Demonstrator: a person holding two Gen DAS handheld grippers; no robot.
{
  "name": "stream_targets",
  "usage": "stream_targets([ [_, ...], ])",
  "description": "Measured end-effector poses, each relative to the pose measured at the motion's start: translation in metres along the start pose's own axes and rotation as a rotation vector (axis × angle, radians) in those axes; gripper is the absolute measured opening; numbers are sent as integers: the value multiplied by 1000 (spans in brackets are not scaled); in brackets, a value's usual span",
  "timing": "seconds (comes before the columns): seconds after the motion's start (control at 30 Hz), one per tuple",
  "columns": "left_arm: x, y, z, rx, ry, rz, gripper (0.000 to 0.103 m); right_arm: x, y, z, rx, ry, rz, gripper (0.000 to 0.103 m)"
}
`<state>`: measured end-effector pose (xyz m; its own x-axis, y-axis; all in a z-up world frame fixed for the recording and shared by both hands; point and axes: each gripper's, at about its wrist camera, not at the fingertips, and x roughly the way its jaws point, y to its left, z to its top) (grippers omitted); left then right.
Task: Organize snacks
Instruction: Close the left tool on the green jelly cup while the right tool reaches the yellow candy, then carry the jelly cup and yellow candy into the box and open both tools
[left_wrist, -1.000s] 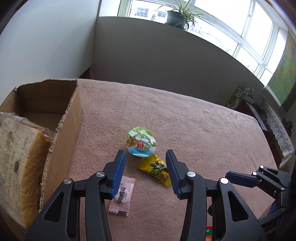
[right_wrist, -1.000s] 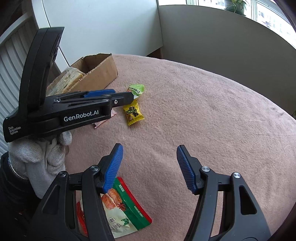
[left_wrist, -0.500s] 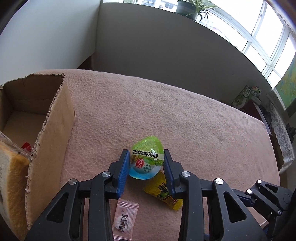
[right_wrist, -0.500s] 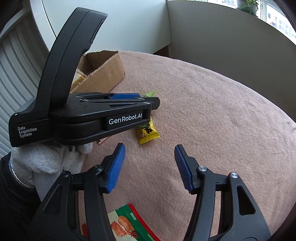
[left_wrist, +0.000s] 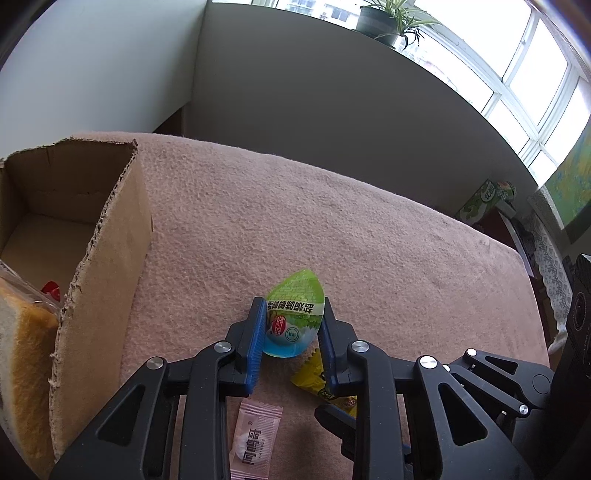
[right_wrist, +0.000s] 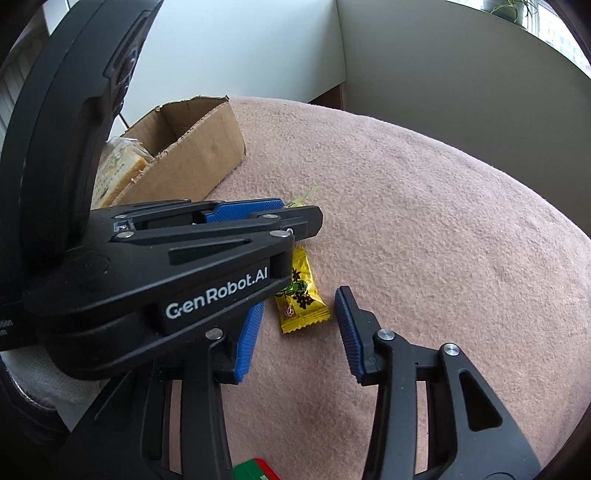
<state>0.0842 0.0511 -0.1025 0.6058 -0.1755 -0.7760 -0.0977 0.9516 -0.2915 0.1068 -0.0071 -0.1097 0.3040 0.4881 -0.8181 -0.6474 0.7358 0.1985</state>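
While right jaws narrow empty, left jaws pinch the jelly cup (left_wrist: 294, 317).

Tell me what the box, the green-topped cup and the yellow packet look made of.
Box: brown corrugated cardboard, matte; its torn top edge shows fluting.
Green-topped cup: seemingly clear glossy plastic under a printed film lid; blue shows through the base.
Yellow packet: shiny printed film or foil, with crimped zigzag ends.

"GenRobot.AI" on left gripper (right_wrist: 291, 218) body; snack wrapper print unreadable.
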Motion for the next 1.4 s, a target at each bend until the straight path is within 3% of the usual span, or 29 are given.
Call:
stream_targets([
  [0.2, -1, 3, 2, -2, 2, -10, 25, 2, 4, 3, -22, -2, -11, 42],
  [0.27, -1, 3, 2, -1, 2, -10, 25, 4, 6, 5, -34, 0, -27, 32],
  [0.4, -1, 4, 2, -3, 2, -17, 25, 1, 5, 0, -38, 2, -44, 26],
  [0.47, -1, 5, 1, -2, 1, -18, 25, 0, 2, -3, -35, 4, -55, 19],
  [0.83, -3, 3, -3, 24, 0, -20, 25, -14, -30, -12, 60, -7, -100, 18],
  [1.13, -12, -19, -23, 113, 8, -43, 25, -22, -48, -19, 126, -31, -161, 18],
  [1.4, -50, -27, -23, 110, -76, -111, 25, -50, -49, -13, 168, -129, -166, 18],
])
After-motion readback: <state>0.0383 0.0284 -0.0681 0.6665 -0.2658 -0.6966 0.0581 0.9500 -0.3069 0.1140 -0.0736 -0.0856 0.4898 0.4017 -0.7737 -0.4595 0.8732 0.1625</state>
